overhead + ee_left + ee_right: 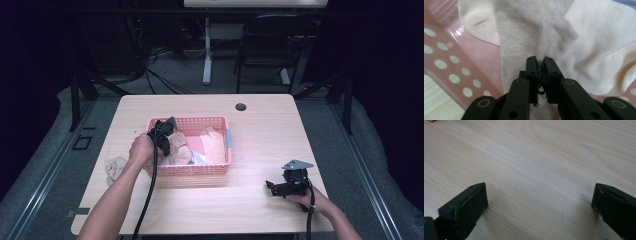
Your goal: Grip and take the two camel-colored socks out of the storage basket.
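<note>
- left tongs clamped on a fold of the cream sock, low centre of the left gripper view; in the high view, over the left end of the pink basket
- best lifted straight up, pinch kept firm, until cloth clears the perforated wall at lower left
- other pale cloths packed close inside, likely to drag along
- one more cloth left of the basket on the worktop
- right tongs apart, idle at lower right, bare wood around for setting down
</note>
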`<state>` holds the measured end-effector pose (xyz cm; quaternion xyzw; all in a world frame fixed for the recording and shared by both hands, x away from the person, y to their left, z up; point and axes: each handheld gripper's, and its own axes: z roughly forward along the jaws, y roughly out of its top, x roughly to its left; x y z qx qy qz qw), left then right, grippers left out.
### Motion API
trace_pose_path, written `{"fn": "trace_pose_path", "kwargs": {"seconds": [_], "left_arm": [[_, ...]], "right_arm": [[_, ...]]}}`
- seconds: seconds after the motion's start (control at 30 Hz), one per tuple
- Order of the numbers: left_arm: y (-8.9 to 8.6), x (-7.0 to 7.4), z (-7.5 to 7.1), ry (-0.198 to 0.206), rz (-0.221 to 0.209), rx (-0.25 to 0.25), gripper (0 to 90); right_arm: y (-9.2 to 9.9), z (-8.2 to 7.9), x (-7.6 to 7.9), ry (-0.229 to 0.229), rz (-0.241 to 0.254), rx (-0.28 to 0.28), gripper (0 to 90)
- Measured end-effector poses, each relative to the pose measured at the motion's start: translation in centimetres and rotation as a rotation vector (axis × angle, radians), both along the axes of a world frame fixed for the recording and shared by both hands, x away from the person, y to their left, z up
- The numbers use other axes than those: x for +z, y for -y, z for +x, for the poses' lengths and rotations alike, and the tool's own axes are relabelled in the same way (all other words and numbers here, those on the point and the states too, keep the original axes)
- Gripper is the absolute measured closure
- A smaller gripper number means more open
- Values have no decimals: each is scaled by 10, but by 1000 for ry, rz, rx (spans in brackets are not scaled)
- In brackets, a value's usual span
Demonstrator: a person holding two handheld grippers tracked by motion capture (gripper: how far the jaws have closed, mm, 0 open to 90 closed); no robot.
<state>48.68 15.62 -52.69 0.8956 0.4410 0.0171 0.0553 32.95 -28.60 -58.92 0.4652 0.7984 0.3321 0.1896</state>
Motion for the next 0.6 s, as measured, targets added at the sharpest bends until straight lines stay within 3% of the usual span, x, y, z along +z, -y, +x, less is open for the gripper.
{"fn": "trace_pose_path", "kwargs": {"seconds": [0.23, 0.6], "left_arm": [[-3, 10, -2, 10, -13, -7, 854], [-10, 48, -10, 66, -40, -31, 855]], "right_arm": [[0, 0, 0, 1, -3, 0, 0], [0, 0, 0, 1, -3, 1, 0]]}}
